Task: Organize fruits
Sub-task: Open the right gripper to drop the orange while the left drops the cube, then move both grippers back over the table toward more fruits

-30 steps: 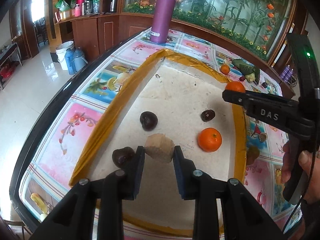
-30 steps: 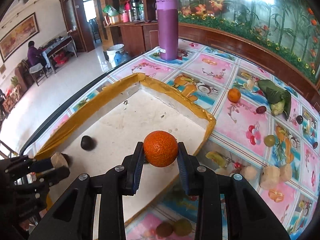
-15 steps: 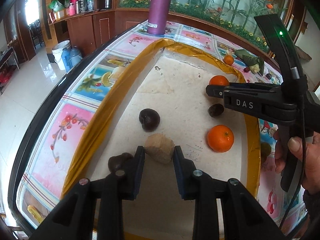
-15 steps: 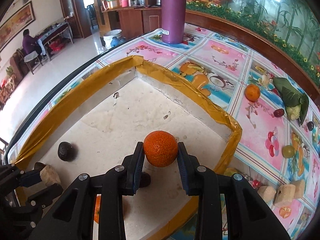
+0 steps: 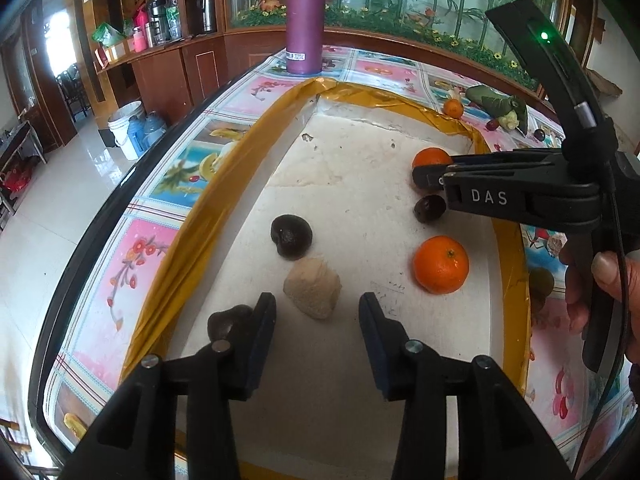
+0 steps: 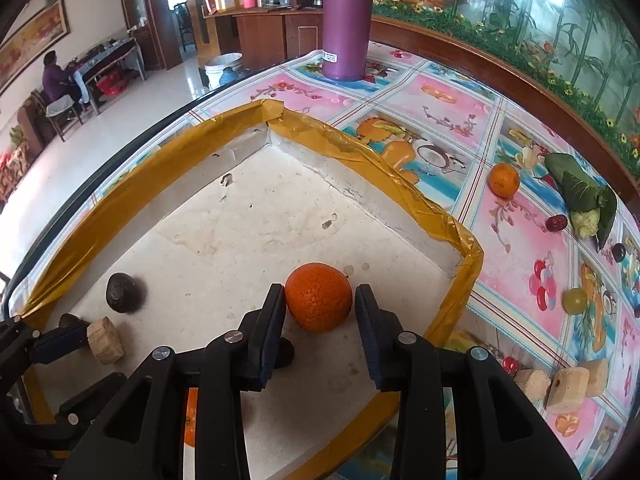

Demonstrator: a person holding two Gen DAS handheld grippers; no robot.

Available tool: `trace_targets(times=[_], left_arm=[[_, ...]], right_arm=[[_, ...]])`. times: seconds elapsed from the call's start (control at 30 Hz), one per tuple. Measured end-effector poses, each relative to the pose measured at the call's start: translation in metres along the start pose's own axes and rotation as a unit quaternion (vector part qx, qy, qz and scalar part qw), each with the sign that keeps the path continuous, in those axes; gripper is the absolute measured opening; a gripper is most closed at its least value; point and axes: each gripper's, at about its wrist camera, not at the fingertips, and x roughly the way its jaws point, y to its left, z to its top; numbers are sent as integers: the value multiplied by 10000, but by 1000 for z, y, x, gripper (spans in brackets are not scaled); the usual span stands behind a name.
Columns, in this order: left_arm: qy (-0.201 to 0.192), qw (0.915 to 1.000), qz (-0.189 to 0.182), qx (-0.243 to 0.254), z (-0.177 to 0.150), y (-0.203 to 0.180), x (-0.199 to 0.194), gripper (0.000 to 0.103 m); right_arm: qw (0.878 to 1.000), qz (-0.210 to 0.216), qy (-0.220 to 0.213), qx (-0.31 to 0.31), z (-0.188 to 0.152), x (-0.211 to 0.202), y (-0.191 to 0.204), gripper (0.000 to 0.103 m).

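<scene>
The biggest change from half a second before was in my left tool [image 5: 317,312]: its jaws, which had pinched the tan chunk [image 5: 312,288], had spread wide, and the chunk lay free on the tray floor between and just ahead of the fingertips. My right tool [image 6: 320,307] had also loosened around the orange [image 6: 319,297]; the left pad touched its skin, a thin gap showed at the right pad, and the fruit sat low at the tray floor near the right corner, so I cannot tell whether that tool held it.

The bench [image 6: 432,98] carried the gold-rimmed tray [image 5: 224,184], white inside. In it lay the chunk, a dark round fruit [image 5: 291,236] touching the chunk's far side, a wrinkled dark fruit [image 5: 226,320] against my left tool's left finger, a second orange [image 5: 441,265] well to the right, and a small dark fruit [image 5: 429,209] just beneath my right tool.

Outside the tray stood a purple bottle [image 5: 304,20] at the far corner, and a third orange [image 6: 504,180] lay on the bench cloth.
</scene>
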Motion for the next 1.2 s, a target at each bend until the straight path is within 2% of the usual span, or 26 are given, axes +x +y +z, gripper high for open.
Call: trace_targets(times=[0.1,0.27,0.43,0.63,0.93,1.2], left_arm=[[-3,10000,29,-1,-2,-1,-3,47],[-98,9999,124,-13,-9,-2,-14,58],[-195,9996,168,-128,-14,-2,-26,61],[-408,9987,276,-156,-22,-15,-43,75],[-533,9983,244,37,-28,-49,-59,80],[-603,9978,84,248,-30,-86,-68,80]], right_arm=[[10000,-17,-24,-7,-2,-6,-1,34],[9999,0,-143,55,-11,-27,-3,34],[9994,35,-317,132,-27,-52,-5,35],[9989,-37,-463,102,-55,-80,-6,37],[9978,12,-355,559,-117,-105,-29,37],[9917,-72,-319,1241,-166,-125,-71,39]])
